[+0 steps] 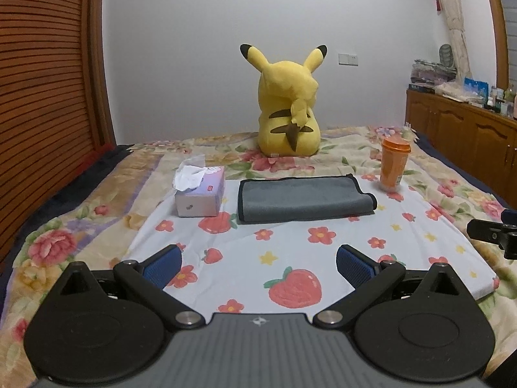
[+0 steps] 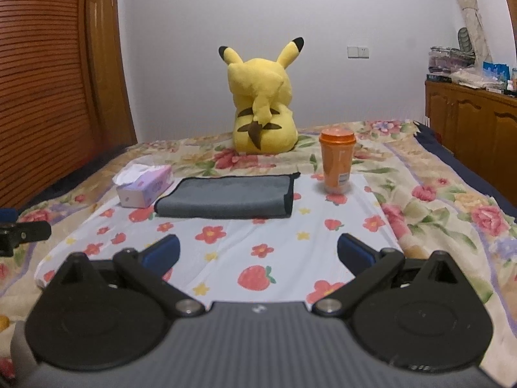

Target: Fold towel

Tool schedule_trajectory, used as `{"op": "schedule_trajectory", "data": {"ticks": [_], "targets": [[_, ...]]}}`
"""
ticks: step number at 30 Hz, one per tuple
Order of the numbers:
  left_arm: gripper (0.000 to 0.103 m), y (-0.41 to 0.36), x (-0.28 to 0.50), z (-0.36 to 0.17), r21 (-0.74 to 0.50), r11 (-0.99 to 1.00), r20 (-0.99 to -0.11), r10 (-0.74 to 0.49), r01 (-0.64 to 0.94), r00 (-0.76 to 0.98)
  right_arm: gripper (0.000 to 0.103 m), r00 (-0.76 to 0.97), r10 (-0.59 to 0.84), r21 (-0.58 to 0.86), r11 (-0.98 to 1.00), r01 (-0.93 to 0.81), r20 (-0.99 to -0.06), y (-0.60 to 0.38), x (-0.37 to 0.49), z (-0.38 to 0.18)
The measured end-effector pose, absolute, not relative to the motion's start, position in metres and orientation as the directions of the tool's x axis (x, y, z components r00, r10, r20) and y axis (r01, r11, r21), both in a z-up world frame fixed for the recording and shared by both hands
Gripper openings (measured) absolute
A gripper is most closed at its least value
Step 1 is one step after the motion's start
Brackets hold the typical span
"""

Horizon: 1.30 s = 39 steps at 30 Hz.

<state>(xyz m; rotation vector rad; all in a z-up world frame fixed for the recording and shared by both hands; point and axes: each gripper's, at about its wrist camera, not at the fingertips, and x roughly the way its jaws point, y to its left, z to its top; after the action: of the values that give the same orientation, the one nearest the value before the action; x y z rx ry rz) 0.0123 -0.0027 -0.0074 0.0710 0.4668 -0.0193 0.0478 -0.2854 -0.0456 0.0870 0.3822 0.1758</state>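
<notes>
Folded grey towel point(image 1: 303, 199) on strawberry-print cloth point(image 1: 290, 258) over floral bed point(image 1: 80, 226); both hand-held grippers point(image 1: 258, 266) point(image 2: 257, 253) wide, empty

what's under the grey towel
The grey towel lies folded on a white strawberry-print cloth spread over the floral bedspread. Anything directly beneath the towel is covered.
</notes>
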Motion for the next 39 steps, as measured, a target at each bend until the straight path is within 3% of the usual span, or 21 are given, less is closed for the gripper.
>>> {"op": "schedule_trajectory", "data": {"ticks": [19,39], "targets": [[0.103,-0.0012,0.0088,-0.0005,0.087,0.996,-0.418,0.01,0.029,0.908,0.103,0.939,0.17,0.096,0.984,-0.148,-0.298,-0.2871,0.0395,-0.0405],[0.103,0.0005,0.0096,-0.0041,0.073,0.997,-0.428,0.008,0.026,0.904,0.103,0.94,0.164,0.101,0.985,-0.139,-0.3,-0.2884,0.0391,-0.0409]]}}
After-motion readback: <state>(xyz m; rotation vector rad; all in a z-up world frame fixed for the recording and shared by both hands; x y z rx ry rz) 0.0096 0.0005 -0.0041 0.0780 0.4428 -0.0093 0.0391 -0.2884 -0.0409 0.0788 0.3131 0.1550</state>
